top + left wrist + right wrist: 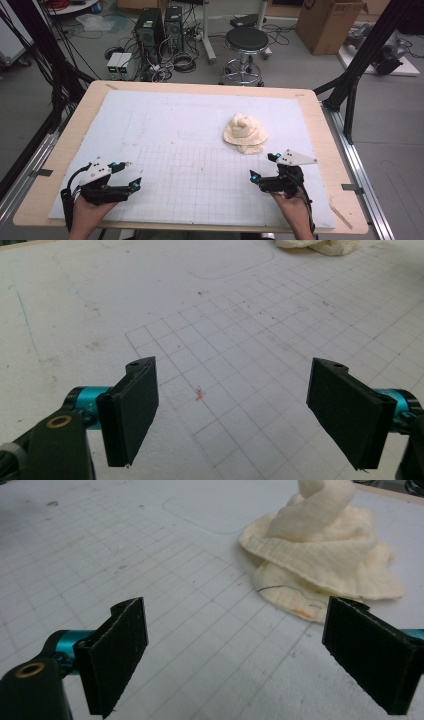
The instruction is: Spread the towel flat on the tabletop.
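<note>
resting on the white mat (165, 125), both tools (jaws apart, empty) flank a cream cloth (244, 132).

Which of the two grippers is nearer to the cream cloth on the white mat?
The right gripper: it sits just below the crumpled cream cloth, jaws open toward it. The left gripper is far across the white mat.

A white gridded mat (165, 150) covered a pale wooden table (320, 120) in a cluttered workshop. Behind the table stood a black round stool (246, 40), two computer towers (160, 27) amid tangled cables (182, 62), and a cardboard box (327, 22) on the grey floor.
</note>
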Demonstrator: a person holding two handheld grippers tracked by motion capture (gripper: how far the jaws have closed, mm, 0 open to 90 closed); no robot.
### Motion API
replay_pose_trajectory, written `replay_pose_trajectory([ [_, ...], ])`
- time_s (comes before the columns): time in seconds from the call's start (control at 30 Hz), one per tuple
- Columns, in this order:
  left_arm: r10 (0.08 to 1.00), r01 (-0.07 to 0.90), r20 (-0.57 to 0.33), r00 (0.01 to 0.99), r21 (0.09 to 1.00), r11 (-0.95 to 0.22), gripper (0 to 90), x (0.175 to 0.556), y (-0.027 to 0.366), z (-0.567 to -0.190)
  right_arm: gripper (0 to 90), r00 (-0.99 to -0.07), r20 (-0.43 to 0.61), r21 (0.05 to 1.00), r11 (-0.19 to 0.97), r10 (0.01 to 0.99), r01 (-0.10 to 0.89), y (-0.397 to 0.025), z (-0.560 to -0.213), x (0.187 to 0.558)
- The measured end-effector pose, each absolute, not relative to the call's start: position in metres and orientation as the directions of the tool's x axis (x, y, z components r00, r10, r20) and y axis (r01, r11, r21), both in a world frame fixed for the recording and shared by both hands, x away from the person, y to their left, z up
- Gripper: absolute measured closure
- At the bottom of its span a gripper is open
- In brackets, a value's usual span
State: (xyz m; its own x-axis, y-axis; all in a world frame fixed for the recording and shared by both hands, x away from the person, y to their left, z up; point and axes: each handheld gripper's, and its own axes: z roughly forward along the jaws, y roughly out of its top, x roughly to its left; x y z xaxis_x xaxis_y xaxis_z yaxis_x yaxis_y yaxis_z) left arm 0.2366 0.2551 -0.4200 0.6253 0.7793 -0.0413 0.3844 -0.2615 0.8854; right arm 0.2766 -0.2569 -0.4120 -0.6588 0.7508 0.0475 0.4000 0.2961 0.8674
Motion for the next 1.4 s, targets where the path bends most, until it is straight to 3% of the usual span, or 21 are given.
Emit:
replay_pose_trajectory([
  [0.43,0.783,0.381,-0.045,0.621,0.890,-0.252,21.3,0.236,0.258,-0.419,10.7,-0.639,0.022,0.860,0.311,0.769,0.404,-0.243,-0.379,0.327],
  [0.77,0.783,0.381,-0.045,0.621,0.890,-0.251,21.3,0.237,0.259,-0.419,16.9,-0.637,0.002,0.849,0.336,0.771,0.408,-0.229,-0.367,0.363],
  [0.97,0.782,0.376,-0.040,0.622,0.892,-0.253,21.3,0.237,0.259,-0.419,29.0,-0.625,0.016,0.825,0.343,0.780,0.450,-0.220,-0.371,0.387],
  [1.17,0.783,0.380,-0.043,0.621,0.890,-0.253,21.3,0.238,0.261,-0.420,34.7,-0.612,-0.035,0.799,0.390,0.790,0.458,-0.210,-0.384,0.399],
  [1.4,0.784,0.381,-0.046,0.619,0.890,-0.249,21.4,0.239,0.261,-0.420,45.1,-0.585,-0.042,0.712,0.435,0.810,0.551,-0.205,-0.414,0.418],
])
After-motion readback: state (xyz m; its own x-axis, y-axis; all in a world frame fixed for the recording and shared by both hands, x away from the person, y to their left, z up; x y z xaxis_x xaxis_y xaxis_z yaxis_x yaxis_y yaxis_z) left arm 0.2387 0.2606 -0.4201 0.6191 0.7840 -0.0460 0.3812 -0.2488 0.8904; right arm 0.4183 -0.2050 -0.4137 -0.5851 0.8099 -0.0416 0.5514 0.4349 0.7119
